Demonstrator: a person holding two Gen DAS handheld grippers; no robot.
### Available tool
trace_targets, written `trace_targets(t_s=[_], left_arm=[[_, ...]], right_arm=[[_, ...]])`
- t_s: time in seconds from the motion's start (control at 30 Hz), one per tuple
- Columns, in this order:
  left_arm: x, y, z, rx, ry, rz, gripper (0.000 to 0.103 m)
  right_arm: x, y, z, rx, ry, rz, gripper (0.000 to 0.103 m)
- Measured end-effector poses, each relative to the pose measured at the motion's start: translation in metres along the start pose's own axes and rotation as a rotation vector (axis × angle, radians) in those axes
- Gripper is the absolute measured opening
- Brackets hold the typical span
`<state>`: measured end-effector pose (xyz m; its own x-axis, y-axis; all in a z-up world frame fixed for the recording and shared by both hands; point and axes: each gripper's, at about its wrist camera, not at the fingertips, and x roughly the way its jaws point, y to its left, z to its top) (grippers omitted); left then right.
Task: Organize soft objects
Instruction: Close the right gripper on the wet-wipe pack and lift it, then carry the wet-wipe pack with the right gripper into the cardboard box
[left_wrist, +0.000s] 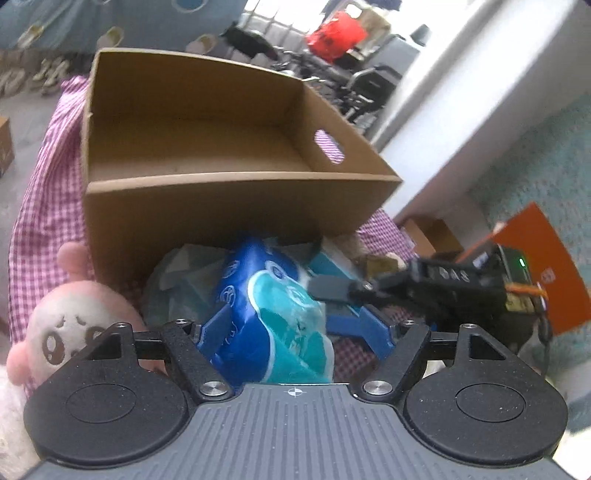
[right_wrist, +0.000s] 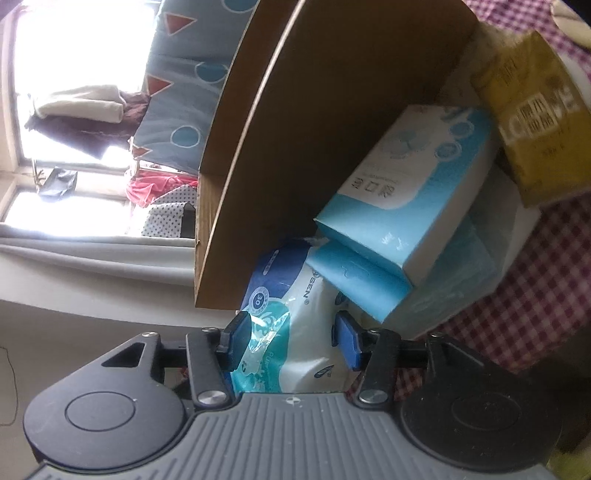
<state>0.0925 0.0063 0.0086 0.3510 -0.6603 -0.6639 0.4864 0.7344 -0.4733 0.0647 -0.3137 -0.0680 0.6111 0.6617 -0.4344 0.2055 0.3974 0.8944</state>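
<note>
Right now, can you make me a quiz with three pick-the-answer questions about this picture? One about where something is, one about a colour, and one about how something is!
1. Where is the pink plush toy?
A. Inside the cardboard box
B. On the checked cloth, outside the box
C. On top of the wipes pack

2. What colour is the checked cloth?
A. Pink and white
B. Green and black
C. Plain yellow

3. How is the cardboard box?
A. Taped shut
B. Open with nothing seen inside
C. Full of toys

Answers:
1. B, the toy lies beside the box's outer wall.
2. A, small pink and white squares cover the cloth.
3. B, the left view shows its bare brown floor.
</note>
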Motion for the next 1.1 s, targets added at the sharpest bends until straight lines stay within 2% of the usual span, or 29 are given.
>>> trace_targets(t_s=[0.1,0.23,0.4,0.57,0.83,1.1], left_arm=[[-0.003,-0.01,-0.006,0.07,-0.006,0.015,0.076],[0.016,-0.014,-0.006,0.11,0.029,0.134,0.076],[0.015,-0.025,-0.009,0.161,0.014,0.145,0.076],[-0.002,-0.033,-0.016,0.17,-0.02,0.147,0.076],[-0.039,-0.047,-0.025,0.192,-0.114,0.17,0.076],[-0.071,-0.08,-0.03,0.267,-0.233,0.204,0.076]], right_arm=[[0.005,-0.002,0.003,0.002,0.012,0.001,0.053],[0.015,-0.003,0.003,-0.007,0.024,-0.009,0.053],[0.008,0.013,-0.002,-0.094,0.002,-0.036,0.049],[0.002,0.025,-0.007,-0.122,0.001,-0.015,0.047],[-0.009,0.049,-0.02,-0.182,0.006,0.048,0.047],[-0.034,0.084,-0.026,-0.297,-0.039,0.117,0.047]])
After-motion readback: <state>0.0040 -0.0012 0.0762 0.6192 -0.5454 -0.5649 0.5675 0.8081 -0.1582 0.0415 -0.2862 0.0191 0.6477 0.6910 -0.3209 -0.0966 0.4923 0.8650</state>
